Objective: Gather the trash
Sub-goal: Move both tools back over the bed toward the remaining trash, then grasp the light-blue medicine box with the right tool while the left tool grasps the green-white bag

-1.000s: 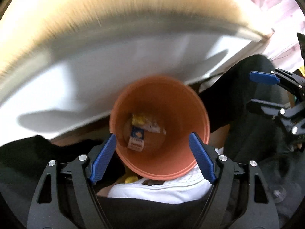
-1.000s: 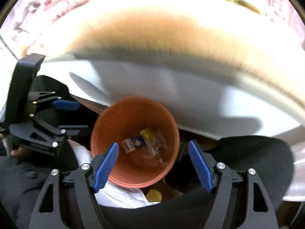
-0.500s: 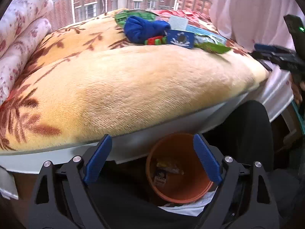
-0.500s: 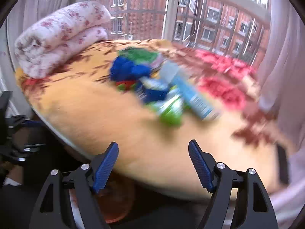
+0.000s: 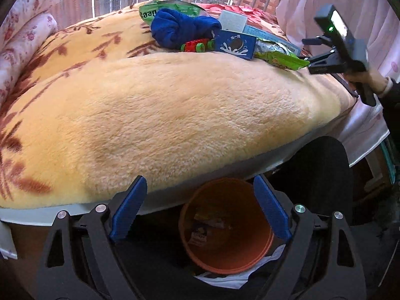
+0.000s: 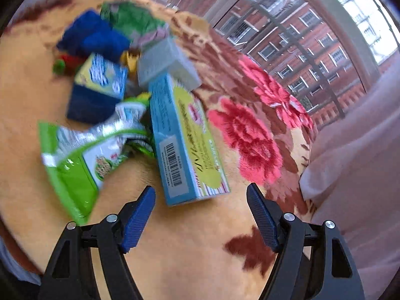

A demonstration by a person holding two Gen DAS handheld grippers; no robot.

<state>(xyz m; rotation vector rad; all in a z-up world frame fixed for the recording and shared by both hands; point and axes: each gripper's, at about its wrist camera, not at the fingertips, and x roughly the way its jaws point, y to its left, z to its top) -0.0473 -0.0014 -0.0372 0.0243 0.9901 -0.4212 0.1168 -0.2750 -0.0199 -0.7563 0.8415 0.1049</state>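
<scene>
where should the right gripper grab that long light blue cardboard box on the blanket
Probably across the near end of the long light blue cardboard box, coming down from above. It lies flat with that end toward the open right gripper, and the green foil snack bag crowds one long side.

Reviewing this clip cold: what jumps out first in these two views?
A bright heap of trash on the yellow blanket: a long blue box and a crumpled green wrapper lie just ahead of the open right gripper. The orange bin waits below the bed edge.
</scene>
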